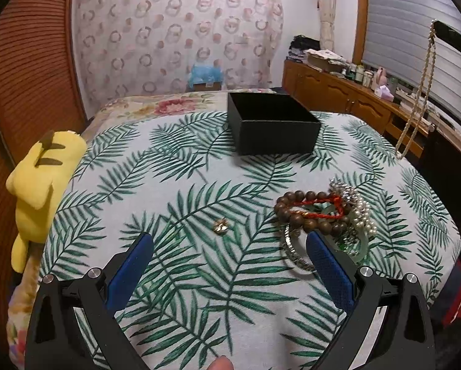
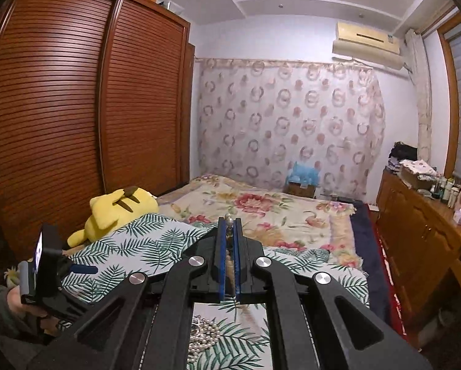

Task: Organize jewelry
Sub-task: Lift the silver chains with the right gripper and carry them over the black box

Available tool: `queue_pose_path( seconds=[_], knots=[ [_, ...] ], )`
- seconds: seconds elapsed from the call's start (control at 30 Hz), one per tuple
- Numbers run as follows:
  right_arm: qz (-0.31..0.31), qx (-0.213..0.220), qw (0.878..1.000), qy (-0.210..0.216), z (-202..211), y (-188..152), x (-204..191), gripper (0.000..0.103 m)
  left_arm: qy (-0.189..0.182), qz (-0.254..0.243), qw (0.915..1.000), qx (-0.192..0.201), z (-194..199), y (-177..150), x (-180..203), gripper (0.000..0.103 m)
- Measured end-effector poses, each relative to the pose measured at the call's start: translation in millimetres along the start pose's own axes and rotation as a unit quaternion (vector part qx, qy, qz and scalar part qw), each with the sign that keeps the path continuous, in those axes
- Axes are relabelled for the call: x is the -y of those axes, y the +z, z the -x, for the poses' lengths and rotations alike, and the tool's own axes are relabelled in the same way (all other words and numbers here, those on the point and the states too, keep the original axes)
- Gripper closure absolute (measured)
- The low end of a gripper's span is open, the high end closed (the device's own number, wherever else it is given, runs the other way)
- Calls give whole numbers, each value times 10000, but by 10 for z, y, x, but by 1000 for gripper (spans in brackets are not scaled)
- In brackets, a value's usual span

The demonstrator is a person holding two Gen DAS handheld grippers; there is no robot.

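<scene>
Above the leaf-print cloth (image 1: 175, 166), right gripper (image 2: 229, 225) pinches a long cream pearl necklace (image 1: 417, 98), hanging looped beside the open black box (image 1: 273, 123). Left gripper (image 1: 230, 246) gapes wide near a heap of wooden-bead bracelet (image 1: 310, 212), pearls and bangles.

You had no readable text, label, brand or number in either view; the sticker on the air conditioner (image 2: 392, 39) was too small and blurred to make out.
</scene>
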State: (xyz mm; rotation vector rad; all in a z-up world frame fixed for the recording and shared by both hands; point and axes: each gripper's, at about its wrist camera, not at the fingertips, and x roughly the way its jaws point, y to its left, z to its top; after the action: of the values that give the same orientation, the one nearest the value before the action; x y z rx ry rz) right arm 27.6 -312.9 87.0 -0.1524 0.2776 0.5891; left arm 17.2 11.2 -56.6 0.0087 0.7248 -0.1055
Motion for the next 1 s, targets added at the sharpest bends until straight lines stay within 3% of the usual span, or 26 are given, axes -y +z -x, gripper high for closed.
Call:
queue_pose_path(
  seconds=[0.17, 0.37, 0.5, 0.87, 1.0],
  knots=[
    [-87, -193, 9997, -78, -85, -137, 92, 98, -333, -91, 9993, 173, 15, 140, 121, 7],
    [-133, -398, 9990, -129, -209, -282, 107, 98, -1068, -99, 9942, -101, -234, 351, 326, 39],
    [-117, -481, 9987, -140, -258, -338, 77, 98, -1415, -52, 9892, -371, -430, 400, 440, 49],
    [-192, -590, 9979, -183, -318, -435, 110, 98, -1881, 286, 9787, -775, -641, 427, 503, 93],
    [-189, -606, 9978, -169, -346, -462, 95, 98, -2056, 273, 9765, -587, -548, 450, 516, 98]
  ],
)
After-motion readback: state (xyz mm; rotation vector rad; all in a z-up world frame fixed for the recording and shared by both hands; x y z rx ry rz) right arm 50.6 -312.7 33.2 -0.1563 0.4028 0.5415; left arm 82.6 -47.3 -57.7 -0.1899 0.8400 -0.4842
